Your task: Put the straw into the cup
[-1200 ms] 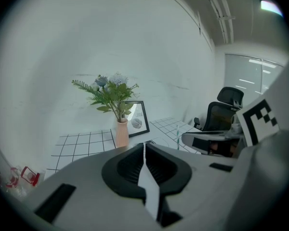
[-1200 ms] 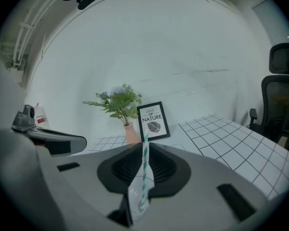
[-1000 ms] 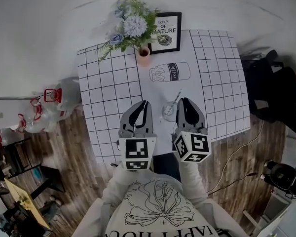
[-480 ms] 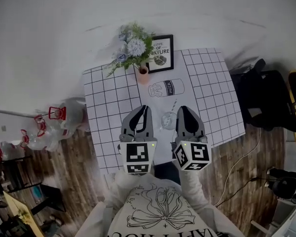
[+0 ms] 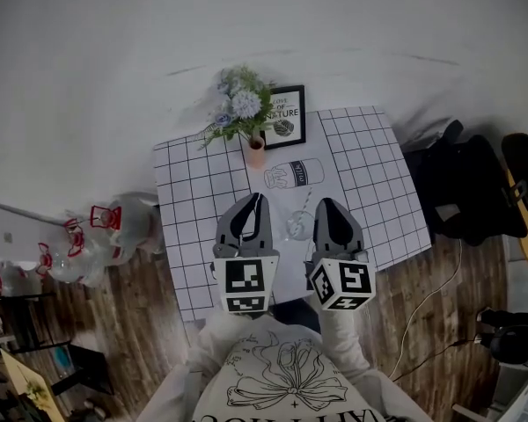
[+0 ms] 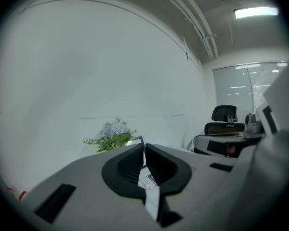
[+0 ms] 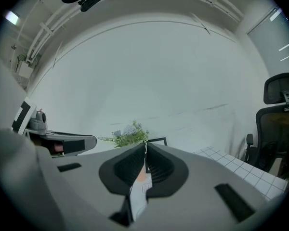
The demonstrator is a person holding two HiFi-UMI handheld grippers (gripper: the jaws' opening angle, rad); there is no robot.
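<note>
**Both grippers poised over the table, head view.** We see the left gripper [image 5: 260,199] and the right gripper [image 5: 319,203] held side by side above the near edge of the white, black-gridded tablecloth [image 5: 194,192]. In each gripper view the jaws are pressed together with nothing between them, only a sliver of cloth showing through the slit.

The small clear glass cup [image 5: 297,228] stands on the plain white centre strip between the two grippers, closer to the right one. The thin pale straw [image 5: 305,203] rises from the cup's far rim. Its long axis runs away from us and a little to the right, toward the printed milk-bottle drawing [image 5: 293,174]. We cannot tell whether its lower end sits inside the cup or rests just behind it. If it lies outside, we judge that the right gripper has the shorter reach and must first open.

At the far edge of the table stand a bouquet of pale blue flowers and green fronds in a pink vase [image 5: 240,112] and a black-framed print [image 5: 286,118]. Beyond the table we see a white wall, dark wood-grain flooring [image 5: 150,306], clear bags with red handles [image 5: 97,227] and a black chair [image 5: 466,192].
</note>
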